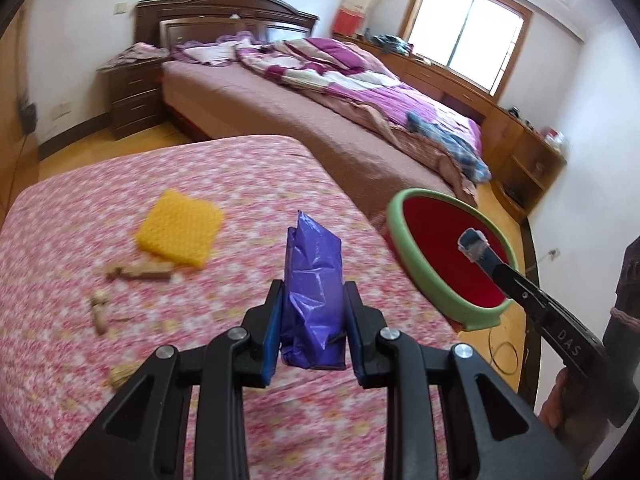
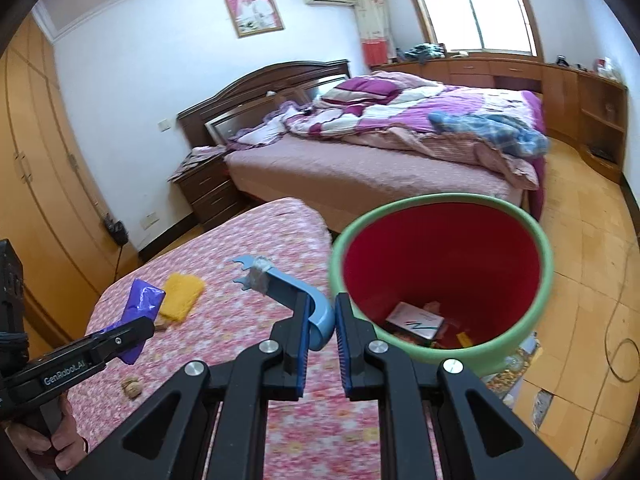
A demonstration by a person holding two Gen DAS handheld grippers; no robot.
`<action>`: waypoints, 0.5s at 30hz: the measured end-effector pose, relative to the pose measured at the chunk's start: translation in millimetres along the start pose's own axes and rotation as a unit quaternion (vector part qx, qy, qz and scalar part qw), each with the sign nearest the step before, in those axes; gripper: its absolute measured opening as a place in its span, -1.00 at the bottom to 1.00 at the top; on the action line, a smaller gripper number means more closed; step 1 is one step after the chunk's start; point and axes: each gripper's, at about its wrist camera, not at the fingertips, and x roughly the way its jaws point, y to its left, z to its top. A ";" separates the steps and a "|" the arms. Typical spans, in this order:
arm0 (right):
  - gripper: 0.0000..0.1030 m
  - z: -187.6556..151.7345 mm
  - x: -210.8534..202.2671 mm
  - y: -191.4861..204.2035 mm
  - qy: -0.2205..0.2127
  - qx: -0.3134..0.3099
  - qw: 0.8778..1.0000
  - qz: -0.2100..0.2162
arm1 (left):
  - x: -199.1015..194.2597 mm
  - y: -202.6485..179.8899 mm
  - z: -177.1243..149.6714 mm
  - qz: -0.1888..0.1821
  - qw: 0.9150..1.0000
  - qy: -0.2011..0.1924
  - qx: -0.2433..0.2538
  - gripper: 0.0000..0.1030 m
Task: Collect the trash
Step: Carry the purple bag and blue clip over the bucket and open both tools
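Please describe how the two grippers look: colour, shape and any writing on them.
Both grippers are black plastic with angular linkage arms, silver round pivot bolts and blue ribbed pads on the fingers. The left gripper carries a label reading "GenRobot.AI" on its side. The right gripper has "DAS" in pale letters on its side.

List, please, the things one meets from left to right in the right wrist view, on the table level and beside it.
Purple bag in the left gripper → yellow sponge → blue hook in the right gripper → red bin.
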 end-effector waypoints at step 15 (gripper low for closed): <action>-0.72 3.0 12.6 -80.0 0.009 0.052 0.996 -0.067 | 55.1 -76.3 20.0 -0.043 0.996 0.029 0.075 -0.45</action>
